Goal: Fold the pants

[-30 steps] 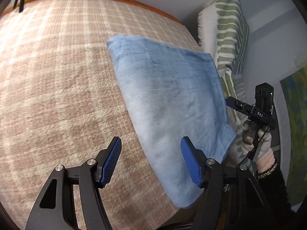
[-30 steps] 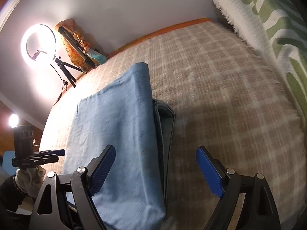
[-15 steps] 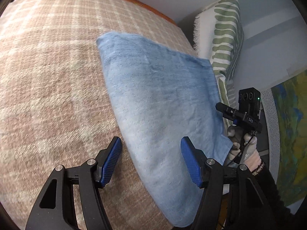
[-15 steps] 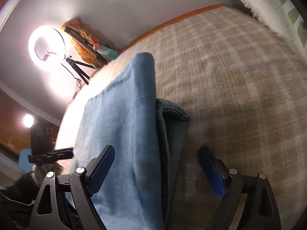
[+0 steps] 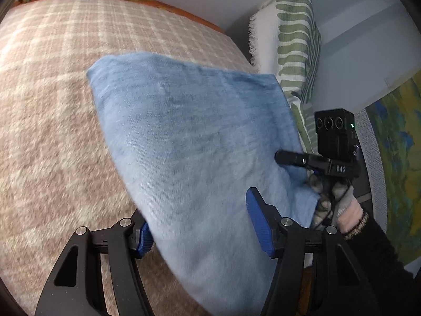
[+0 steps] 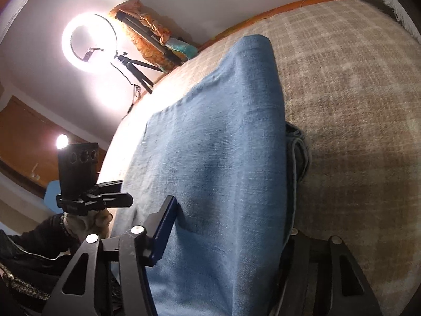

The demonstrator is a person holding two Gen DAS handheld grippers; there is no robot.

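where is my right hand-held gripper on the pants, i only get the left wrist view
observer: The right hand-held gripper straddles the near end of the pants. Its jaws have just been closing, with the fabric between them.
operator: both fingers showing
observer: Only one finger shows; the cloth hides the other.
operator: any layer poking out
observer: Yes, a darker lower layer sticks out past the top layer's edge, onto the checked blanket.

Bare blanket (image 5: 52, 121) beside pants (image 5: 200, 142)
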